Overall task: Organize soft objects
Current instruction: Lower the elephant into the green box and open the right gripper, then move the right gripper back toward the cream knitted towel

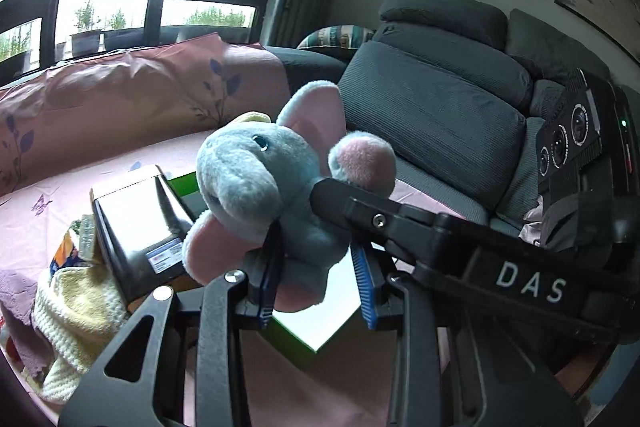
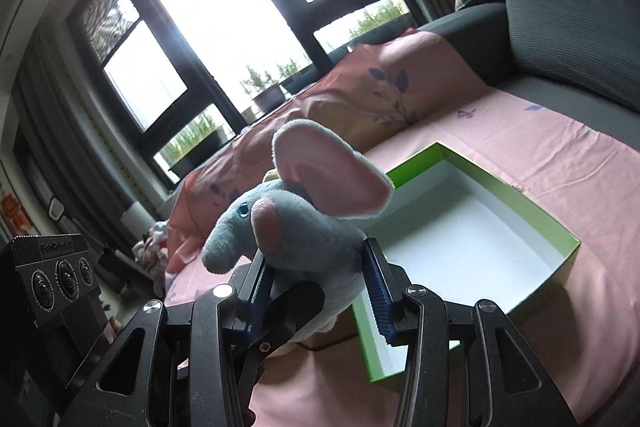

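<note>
one elephant (image 1: 264, 187), held in the air above the pink sheet (image 1: 132, 147), pinched by both tools at once. left tool (image 1: 318, 279) clamped on its lower body, blue pads pressed into the plush. right tool (image 2: 318, 291) clamped on the same toy from the other side, its upper finger lying across the elephant's flank in the left view. neither tool free.

probable next step: lowering it into the green box (image 2: 560, 227), open, white inside, nothing in it, lying on the sheet just past the toy in the right view.

risks, as judged from here:
- two grips on one soft body: pulling apart or twisting out of step could stretch a seam or tear the toy out of one grip.
- shallow hold on squashy plush: could slip free during a quick swing and land on the sheet outside the box.
- letting go on one side only: toy could flop and hang by the other tool, missing the low wall.
- big ear catching on the rim.

count: one elephant, one green box, one dark box (image 1: 140, 219) beside it, one yellow knit (image 1: 76, 311) near the dark box, two tools.
</note>
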The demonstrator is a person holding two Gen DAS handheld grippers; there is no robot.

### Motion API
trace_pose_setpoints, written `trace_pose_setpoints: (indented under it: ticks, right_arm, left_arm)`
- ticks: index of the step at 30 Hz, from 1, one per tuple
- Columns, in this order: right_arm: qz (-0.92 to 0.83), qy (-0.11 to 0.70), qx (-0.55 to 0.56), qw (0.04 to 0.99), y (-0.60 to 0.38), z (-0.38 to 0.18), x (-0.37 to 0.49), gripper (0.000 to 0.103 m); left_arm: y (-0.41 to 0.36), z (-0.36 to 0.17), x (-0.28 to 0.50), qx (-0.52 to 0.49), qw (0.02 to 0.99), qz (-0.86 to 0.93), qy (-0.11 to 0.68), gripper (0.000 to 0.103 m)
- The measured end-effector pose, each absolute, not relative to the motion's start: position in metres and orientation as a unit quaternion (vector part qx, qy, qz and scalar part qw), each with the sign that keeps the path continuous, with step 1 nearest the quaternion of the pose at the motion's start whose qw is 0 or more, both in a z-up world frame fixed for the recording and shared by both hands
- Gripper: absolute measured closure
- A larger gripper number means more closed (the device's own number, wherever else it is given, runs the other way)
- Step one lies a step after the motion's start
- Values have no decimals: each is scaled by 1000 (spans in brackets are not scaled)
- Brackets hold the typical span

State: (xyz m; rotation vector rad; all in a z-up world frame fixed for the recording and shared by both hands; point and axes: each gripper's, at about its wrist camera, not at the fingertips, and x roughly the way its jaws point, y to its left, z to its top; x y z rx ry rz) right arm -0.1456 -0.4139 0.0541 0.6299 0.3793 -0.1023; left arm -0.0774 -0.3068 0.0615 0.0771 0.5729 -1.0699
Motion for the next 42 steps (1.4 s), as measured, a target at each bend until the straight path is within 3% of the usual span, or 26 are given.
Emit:
trace_pose_setpoints:
  ticks: [7,11,19,25,28,30,31,34,42]
  right_arm:
    - [-91,199,349,911,-451,31,-150,56]
    - [-100,216,363,901,-462,18,-143,57]
    - [-119,251,379,883,-472,0,-133,56]
    - [-139,243,361,889,-469,10,-140,56]
    - [-148,237,344,896,-462,20,-143,43]
    - [-155,229,335,901,-457,25,-142,23]
    - [-155,227,333,902,-454,27,-140,21]
    - [-143,227,321,908,-443,34,-136,19]
    - [-106,229,273,929,-396,55,-119,16]
  left_arm:
    - [-350,43,-70,61,798,-520,299,72]
    - [-360,35,-67,66,787,-527,313,85]
    - [-371,17,-59,63,777,-519,351,84]
    - [-352,32,-64,40,781,-516,349,81]
    - [-333,42,-68,24,783,-519,342,64]
    - [-317,49,-69,14,793,-511,332,45]
    - [-308,52,-69,11,800,-504,325,43]
    - [-276,60,-66,-5,820,-475,318,33]
    - [-186,71,-53,-43,873,-372,311,27]
